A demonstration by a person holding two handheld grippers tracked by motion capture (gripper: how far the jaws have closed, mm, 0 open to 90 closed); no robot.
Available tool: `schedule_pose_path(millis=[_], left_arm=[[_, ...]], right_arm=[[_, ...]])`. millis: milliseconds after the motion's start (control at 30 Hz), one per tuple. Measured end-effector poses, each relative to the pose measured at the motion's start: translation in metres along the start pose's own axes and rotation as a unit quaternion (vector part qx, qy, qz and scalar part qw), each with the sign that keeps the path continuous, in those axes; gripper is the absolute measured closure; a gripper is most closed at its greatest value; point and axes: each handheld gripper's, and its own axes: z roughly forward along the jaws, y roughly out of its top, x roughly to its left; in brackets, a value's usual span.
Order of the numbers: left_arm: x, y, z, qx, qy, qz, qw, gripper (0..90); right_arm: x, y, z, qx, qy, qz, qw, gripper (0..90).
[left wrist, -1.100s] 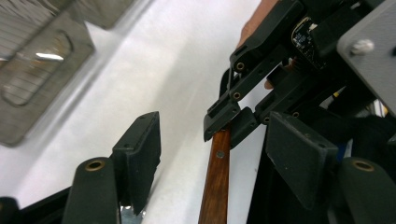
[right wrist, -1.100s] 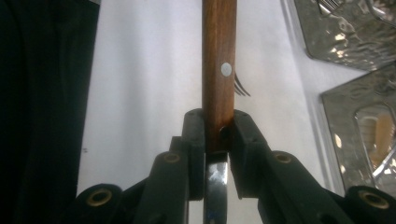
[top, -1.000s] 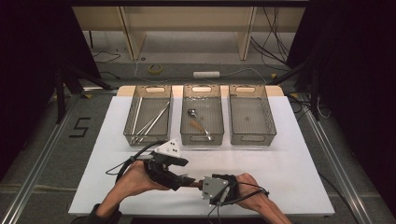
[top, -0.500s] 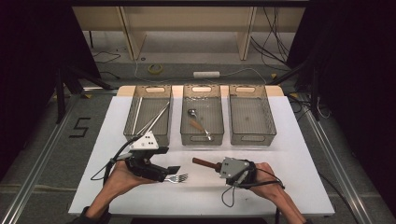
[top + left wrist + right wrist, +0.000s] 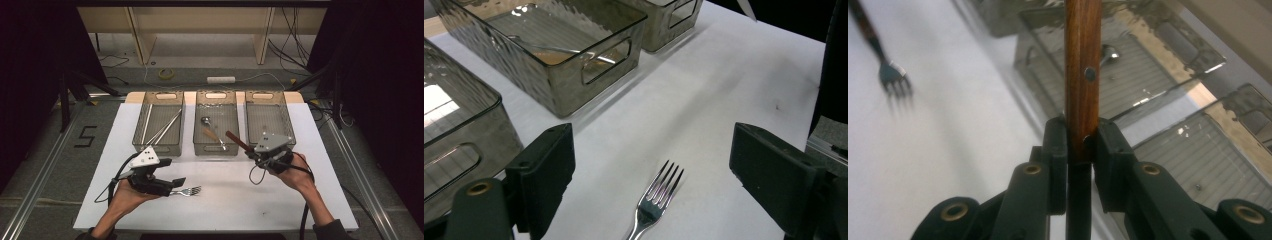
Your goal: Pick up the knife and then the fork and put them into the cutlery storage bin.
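Observation:
A metal fork (image 5: 187,191) lies flat on the white table, tines to the right. My left gripper (image 5: 172,182) rests low just left of it. In the left gripper view the left gripper (image 5: 651,150) stands open; its jaws have just been opening, and the fork (image 5: 655,197) lies on the table between them, untouched. My right gripper (image 5: 260,152) hovers before the right tray, shut on a wooden-handled utensil (image 5: 235,139) whose riveted handle (image 5: 1083,75) sticks out ahead of the right gripper (image 5: 1080,135). Its working end is hidden.
Three clear trays stand in a row at the back: the left tray (image 5: 142,145) holds long metal sticks, the middle tray (image 5: 197,147) a spoon and another utensil, the right tray (image 5: 287,125) looks bare. Cables trail from both grippers.
The two grippers were together at the front centre. The right one has risen and moved right toward the trays with the wooden-handled utensil; the left has drawn back left, and the fork now lies on the table.

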Motion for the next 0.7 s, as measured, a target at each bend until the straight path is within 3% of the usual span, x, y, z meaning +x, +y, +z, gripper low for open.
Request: schedule_pose_path(millis=[200,600,700], left_arm=[[0.006,-0.005,-0.005,-0.013,0.014,-0.011,0.9998,17.8],[0.010,-0.015,-0.011,-0.008,0.023,-0.016,0.9996,17.4],[0.012,-0.016,-0.012,-0.009,0.014,-0.021,0.9996,16.8]], right_arm=[[-0.026,0.008,0.004,0.002,-0.013,0.044,0.9990,78.0],[-0.059,0.031,0.011,-0.010,-0.028,0.077,0.9966,77.9],[-0.067,0.035,0.014,-0.009,-0.032,0.086,0.9957,77.9]])
